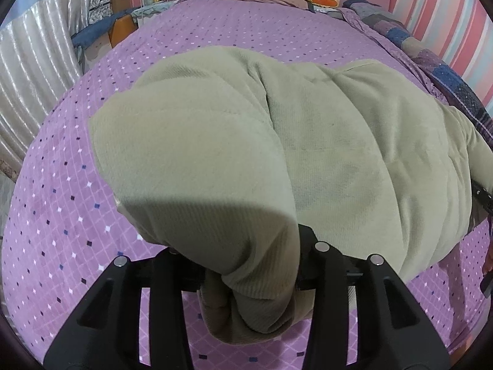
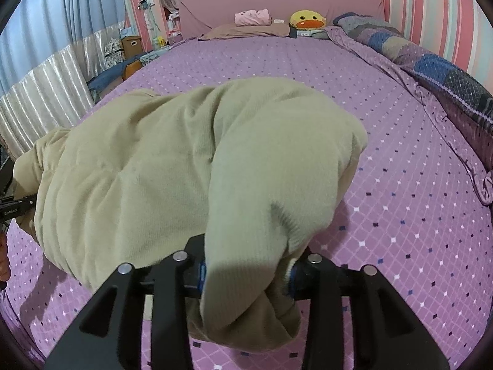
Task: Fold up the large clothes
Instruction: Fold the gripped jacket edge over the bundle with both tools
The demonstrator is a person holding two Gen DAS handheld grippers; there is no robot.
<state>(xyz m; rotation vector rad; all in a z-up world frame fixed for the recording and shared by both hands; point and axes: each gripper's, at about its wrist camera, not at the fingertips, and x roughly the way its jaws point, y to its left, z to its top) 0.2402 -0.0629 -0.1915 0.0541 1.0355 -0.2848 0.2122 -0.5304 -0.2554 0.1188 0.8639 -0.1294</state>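
Purple diamond-print bedspread [image 1: 77, 215] fills both views. The beige ribbed sweater [image 1: 323, 141] lies bunched across its near half, with bare bed beyond it.

The left gripper [image 1: 249, 280] has a thick wad of sweater fabric between its jaws; the pads look to be pressing it. The right gripper [image 2: 246, 277] has the other end of the same near edge wadded between its jaws too.

Judgement: a fold is being laid down. Keep both ends level, pull the edge taut so the bulge in the middle flattens, and only let go once the cloth rests on the bed.

Rolled patchwork quilt [image 2: 431, 64] runs along the right side, well apart. At the headboard sit a pillow [image 2: 243, 29], a yellow duck plush [image 2: 308, 20] and a pink folded cloth [image 2: 252, 17], all far off. Nothing blocks the fold.
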